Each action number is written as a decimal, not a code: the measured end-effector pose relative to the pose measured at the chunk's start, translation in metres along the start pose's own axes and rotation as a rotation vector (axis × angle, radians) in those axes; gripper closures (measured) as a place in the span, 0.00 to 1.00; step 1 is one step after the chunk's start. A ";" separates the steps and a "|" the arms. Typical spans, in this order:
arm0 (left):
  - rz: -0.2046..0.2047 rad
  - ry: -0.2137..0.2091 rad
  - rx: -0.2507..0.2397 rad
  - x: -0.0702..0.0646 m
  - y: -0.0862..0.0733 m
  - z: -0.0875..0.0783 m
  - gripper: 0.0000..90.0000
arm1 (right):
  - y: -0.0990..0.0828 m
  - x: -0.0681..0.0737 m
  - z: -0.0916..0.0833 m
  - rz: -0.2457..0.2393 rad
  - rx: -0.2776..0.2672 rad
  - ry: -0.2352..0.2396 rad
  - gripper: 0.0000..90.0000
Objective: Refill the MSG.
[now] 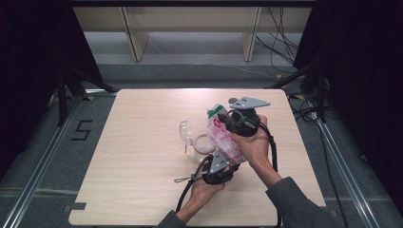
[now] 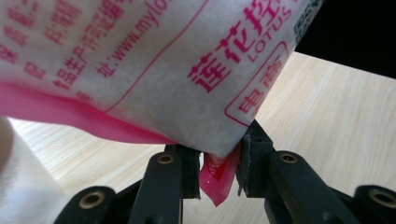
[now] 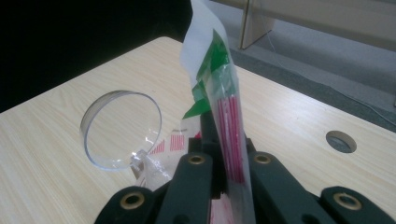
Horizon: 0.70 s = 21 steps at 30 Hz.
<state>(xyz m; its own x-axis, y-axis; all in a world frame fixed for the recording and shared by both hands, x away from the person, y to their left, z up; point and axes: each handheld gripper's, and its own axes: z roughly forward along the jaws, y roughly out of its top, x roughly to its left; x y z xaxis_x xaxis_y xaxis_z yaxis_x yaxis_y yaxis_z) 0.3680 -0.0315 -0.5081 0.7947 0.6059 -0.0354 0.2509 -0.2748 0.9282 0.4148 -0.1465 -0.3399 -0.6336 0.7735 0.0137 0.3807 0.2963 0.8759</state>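
Observation:
A white and pink plastic bag (image 1: 222, 135) with red print and a green top strip hangs slanted above the table, held at both ends. My right gripper (image 1: 228, 122) is shut on its upper part, and in the right gripper view the jaws (image 3: 229, 161) pinch the bag's thin sealed edge (image 3: 224, 107). My left gripper (image 1: 227, 160) is shut on the bag's lower corner; in the left gripper view the pink corner (image 2: 215, 179) sits squeezed between the pads (image 2: 250, 158). A clear jar (image 1: 203, 145) stands just left of the bag with its round lid (image 1: 186, 131) tipped up.
The light wooden table (image 1: 142, 142) has bare room to the left and front. A small round hole (image 3: 340, 141) sits in the tabletop near the far edge. The clear lid (image 3: 122, 128) stands on edge close to my right gripper's jaws. Cables (image 1: 185, 190) trail from the left gripper.

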 end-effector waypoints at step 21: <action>-0.006 -0.031 0.019 0.001 0.002 0.003 0.82 | 0.003 0.009 0.023 -0.027 0.064 -0.017 1.00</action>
<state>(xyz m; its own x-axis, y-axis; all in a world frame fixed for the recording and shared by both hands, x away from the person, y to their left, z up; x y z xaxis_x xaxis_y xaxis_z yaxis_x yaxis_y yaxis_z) 0.3704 -0.0336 -0.5074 0.8097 0.5845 -0.0531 0.2665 -0.2855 0.9206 0.4254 -0.1257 -0.3482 -0.6326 0.7743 -0.0185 0.4066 0.3523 0.8430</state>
